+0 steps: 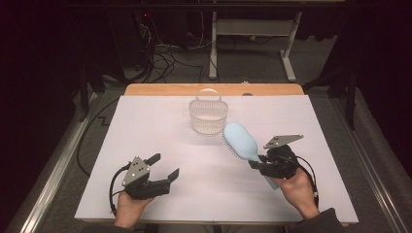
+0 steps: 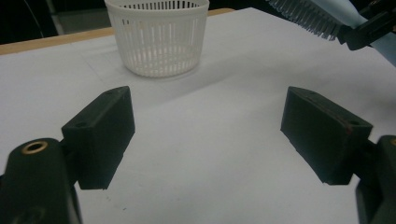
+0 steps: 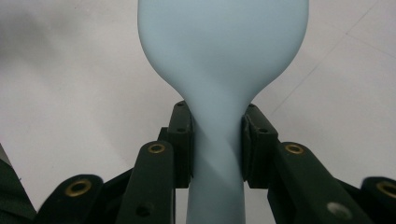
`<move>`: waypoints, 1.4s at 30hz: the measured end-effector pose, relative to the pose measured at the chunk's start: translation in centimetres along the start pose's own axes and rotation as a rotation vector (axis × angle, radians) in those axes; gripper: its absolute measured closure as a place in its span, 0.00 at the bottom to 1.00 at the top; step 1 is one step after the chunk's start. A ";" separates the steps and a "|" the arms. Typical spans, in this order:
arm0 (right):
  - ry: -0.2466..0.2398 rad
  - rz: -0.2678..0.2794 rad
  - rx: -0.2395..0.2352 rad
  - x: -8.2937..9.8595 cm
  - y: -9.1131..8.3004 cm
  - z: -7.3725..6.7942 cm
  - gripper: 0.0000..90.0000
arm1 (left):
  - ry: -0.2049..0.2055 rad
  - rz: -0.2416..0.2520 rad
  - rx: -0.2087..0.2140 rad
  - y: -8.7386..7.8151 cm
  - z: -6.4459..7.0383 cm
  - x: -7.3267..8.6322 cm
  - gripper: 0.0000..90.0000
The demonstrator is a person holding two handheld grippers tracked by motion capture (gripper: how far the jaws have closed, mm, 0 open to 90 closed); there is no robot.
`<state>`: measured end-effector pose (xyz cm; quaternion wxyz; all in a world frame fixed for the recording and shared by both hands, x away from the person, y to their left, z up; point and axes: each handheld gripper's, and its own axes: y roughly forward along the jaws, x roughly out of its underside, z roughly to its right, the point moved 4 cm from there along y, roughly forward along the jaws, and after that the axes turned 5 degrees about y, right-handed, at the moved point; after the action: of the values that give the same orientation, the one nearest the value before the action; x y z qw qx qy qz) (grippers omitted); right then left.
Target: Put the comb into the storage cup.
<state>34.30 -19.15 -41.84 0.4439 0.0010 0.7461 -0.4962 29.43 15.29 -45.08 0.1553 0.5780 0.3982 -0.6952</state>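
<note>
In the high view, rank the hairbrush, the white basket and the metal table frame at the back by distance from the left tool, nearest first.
Measured from the left tool:
1. Hairbrush, to the right, held in the right tool.
2. White basket, ahead and right, near the table's far edge. Close to the hairbrush in distance, so this order is narrow.
3. Metal table frame, on the floor beyond the table.

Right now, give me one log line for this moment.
right gripper: shut on light blue plastic hairbrush, held above table | left gripper: open, empty | white slotted plastic basket: upright, beyond brush head | brush not in basket
</note>
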 end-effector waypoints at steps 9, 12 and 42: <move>-0.015 0.000 -0.013 -0.1 0.0 -0.5 0.78 | 0.007 -0.006 0.025 0.9 0.7 -0.4 0.19; -0.012 0.001 -0.016 -0.1 0.1 -0.6 0.78 | 0.005 -0.002 0.035 1.1 0.8 -0.6 0.19; -0.067 0.016 -0.051 -0.4 0.0 -2.4 0.78 | 0.061 -0.031 0.163 4.3 3.8 -2.9 0.19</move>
<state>32.92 -17.22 -41.31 0.4723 -0.0210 0.7432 -0.4734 30.56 9.07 -43.91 0.0848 0.6035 0.3537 -0.7096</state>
